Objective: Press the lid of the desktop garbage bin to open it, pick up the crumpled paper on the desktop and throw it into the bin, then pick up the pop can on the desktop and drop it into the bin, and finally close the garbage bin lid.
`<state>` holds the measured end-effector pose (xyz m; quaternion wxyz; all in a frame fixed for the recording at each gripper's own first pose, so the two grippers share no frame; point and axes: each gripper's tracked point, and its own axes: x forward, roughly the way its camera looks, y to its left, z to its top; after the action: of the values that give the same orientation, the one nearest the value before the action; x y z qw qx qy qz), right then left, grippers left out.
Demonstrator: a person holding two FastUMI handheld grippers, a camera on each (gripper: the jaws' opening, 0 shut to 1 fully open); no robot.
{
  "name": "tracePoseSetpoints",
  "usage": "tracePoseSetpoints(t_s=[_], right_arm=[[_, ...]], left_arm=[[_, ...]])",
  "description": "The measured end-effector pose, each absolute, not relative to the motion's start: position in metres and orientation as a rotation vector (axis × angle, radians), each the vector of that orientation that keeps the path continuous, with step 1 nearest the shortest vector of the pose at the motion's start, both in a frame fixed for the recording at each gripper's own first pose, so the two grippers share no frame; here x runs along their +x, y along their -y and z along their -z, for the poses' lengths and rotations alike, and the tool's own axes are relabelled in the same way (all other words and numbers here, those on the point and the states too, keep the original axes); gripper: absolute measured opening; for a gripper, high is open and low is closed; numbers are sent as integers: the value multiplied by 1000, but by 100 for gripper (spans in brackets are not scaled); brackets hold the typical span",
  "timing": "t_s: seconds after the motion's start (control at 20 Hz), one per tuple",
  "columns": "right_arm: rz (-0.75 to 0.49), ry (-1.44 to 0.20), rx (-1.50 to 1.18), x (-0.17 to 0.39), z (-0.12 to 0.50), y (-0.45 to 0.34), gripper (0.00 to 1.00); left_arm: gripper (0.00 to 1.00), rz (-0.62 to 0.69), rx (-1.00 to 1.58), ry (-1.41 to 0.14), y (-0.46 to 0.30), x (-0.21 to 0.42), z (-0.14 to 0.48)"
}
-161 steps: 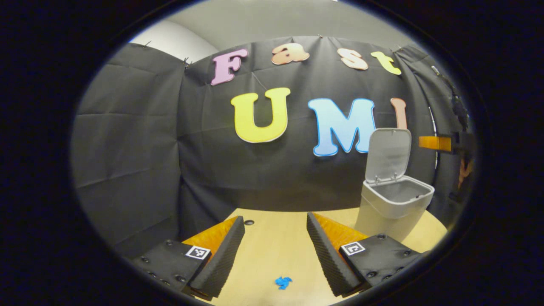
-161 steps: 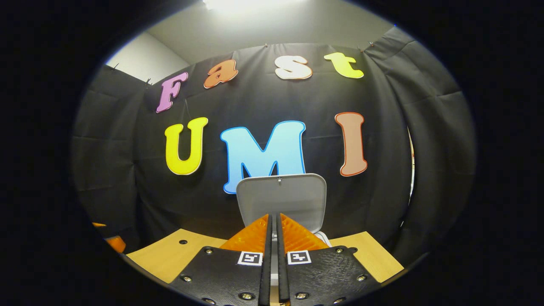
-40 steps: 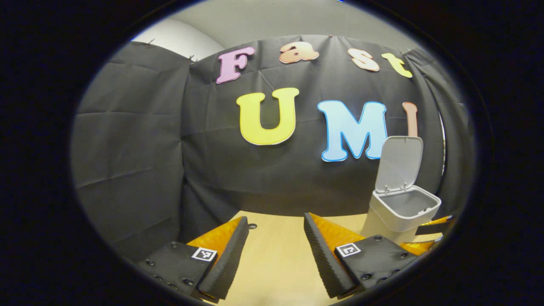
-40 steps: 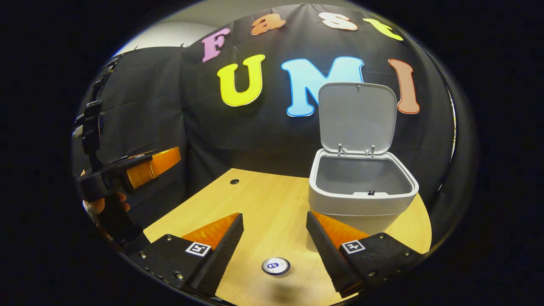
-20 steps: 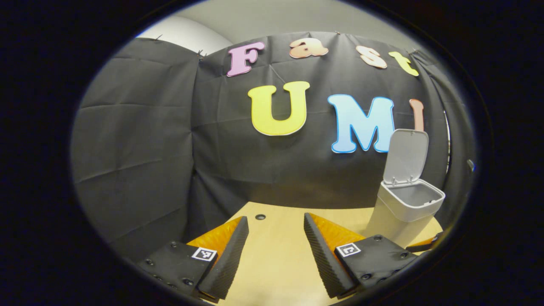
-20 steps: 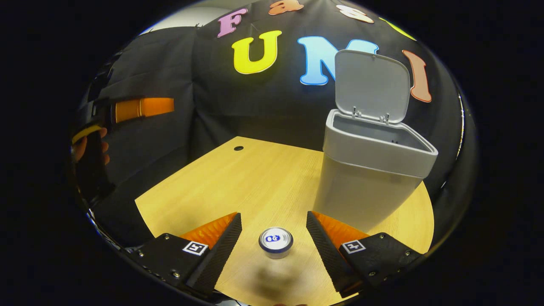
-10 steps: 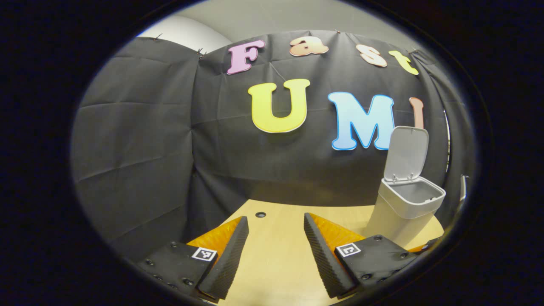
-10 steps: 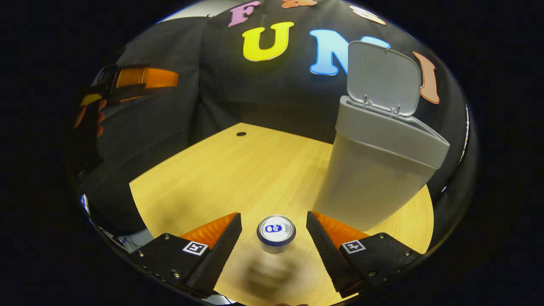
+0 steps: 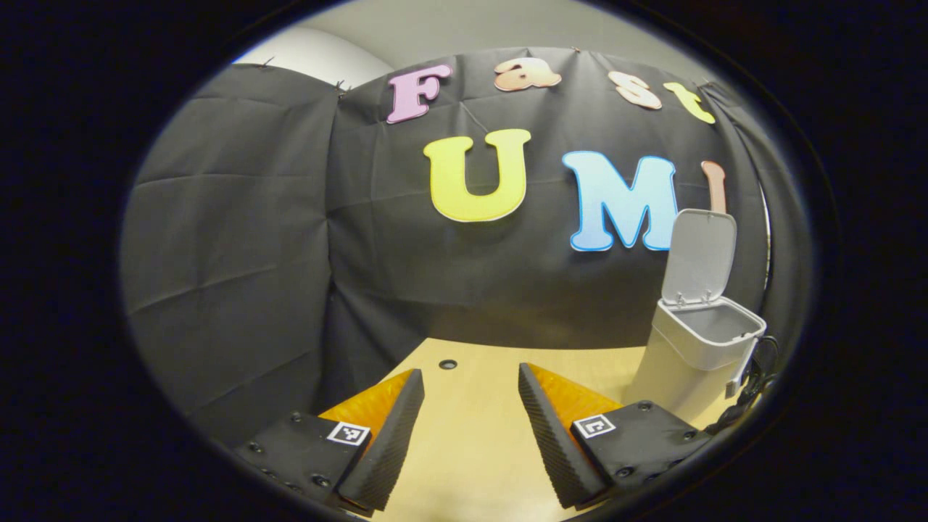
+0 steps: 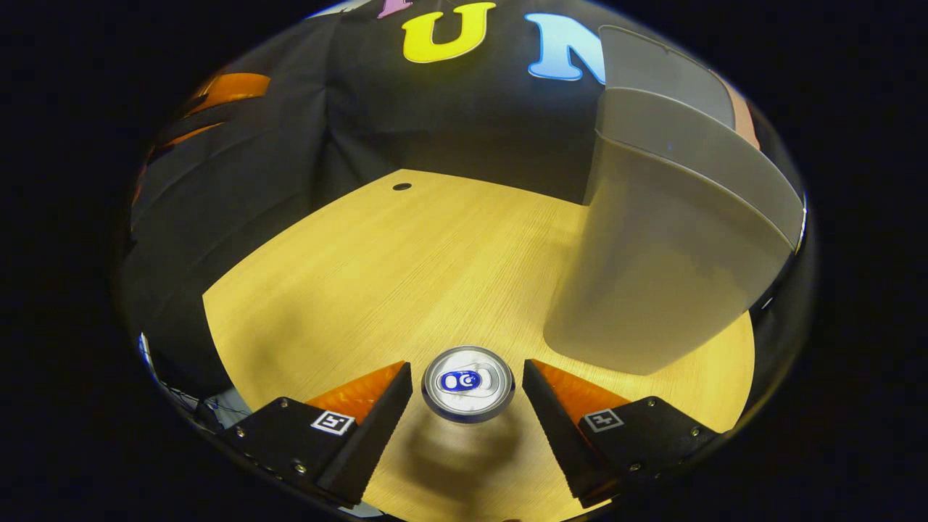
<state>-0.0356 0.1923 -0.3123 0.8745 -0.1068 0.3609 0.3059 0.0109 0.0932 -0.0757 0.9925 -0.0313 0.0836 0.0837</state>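
A pop can stands upright on the wooden desk, seen from above with its silver top and blue tab mark. My right gripper is open around it, one finger on each side with a small gap to the can. The grey bin rises close on the right, its lid up. In the left gripper view the bin stands at the far right with its lid raised. My left gripper hangs open above the desk with nothing between its fingers.
A small round hole marks the desk's far part. The left gripper's body shows at the upper left of the right gripper view. A dark cable hangs beside the bin in the left gripper view. Black cloth walls close the booth.
My right gripper has come down and forward over the pop can, which now sits between its fingers and looks larger. The left gripper has drifted slightly and stayed open.
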Motion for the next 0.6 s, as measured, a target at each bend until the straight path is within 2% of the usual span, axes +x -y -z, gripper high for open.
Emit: tracePoseSetpoints(t_s=[0.35,0.5,0.6], right_arm=[[-629,-771,-210,-36,318,-192,96],[-632,-775,-216,-38,320,-193,86],[-633,-779,-217,-38,320,-192,85]], left_arm=[[94,-168,-60,-171,-92,14,78],[94,-166,-55,-168,-90,14,76],[94,-164,-54,-165,-89,13,74]])
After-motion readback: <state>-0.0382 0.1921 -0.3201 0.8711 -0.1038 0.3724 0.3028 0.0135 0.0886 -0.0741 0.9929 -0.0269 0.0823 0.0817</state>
